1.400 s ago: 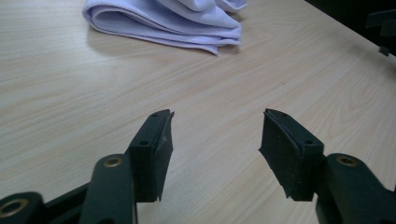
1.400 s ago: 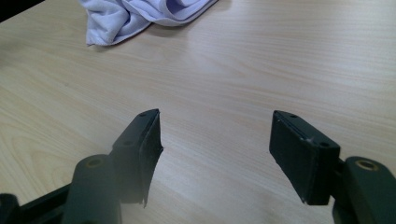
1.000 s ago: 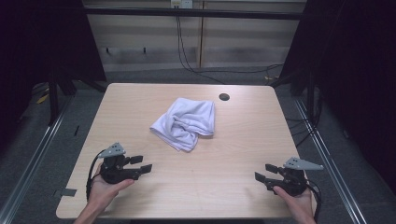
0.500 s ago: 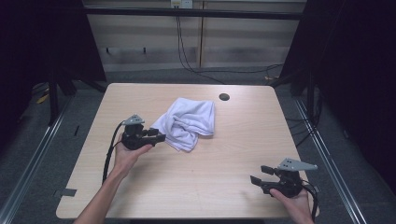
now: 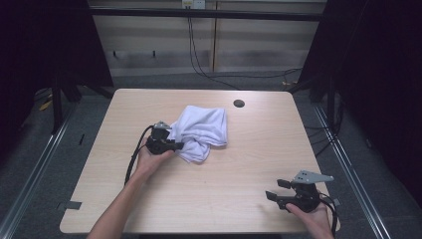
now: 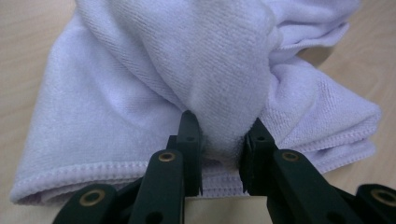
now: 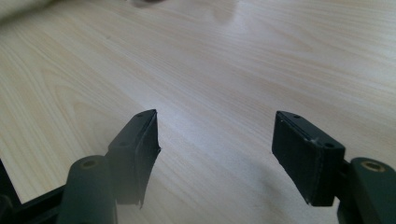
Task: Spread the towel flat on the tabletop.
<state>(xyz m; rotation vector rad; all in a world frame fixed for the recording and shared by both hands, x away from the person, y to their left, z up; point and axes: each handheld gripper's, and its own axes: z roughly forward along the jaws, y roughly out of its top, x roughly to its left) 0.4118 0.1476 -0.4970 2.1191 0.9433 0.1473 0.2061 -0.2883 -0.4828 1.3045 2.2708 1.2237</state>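
Where towel [image 6: 219, 84] bunches, left hand-held gripper [image 6: 219, 149] pinching, fold's edge hidden.

**Count on the desk**

One white towel [image 5: 201, 130], crumpled, lies near the middle of one wooden desk [image 5: 209, 199]. One dark round hole [image 5: 239, 103] sits at about one o'clock from the towel. Two grippers: the left gripper [image 5: 175, 145] at the towel's nine o'clock, the right gripper [image 5: 276, 189] at five o'clock.
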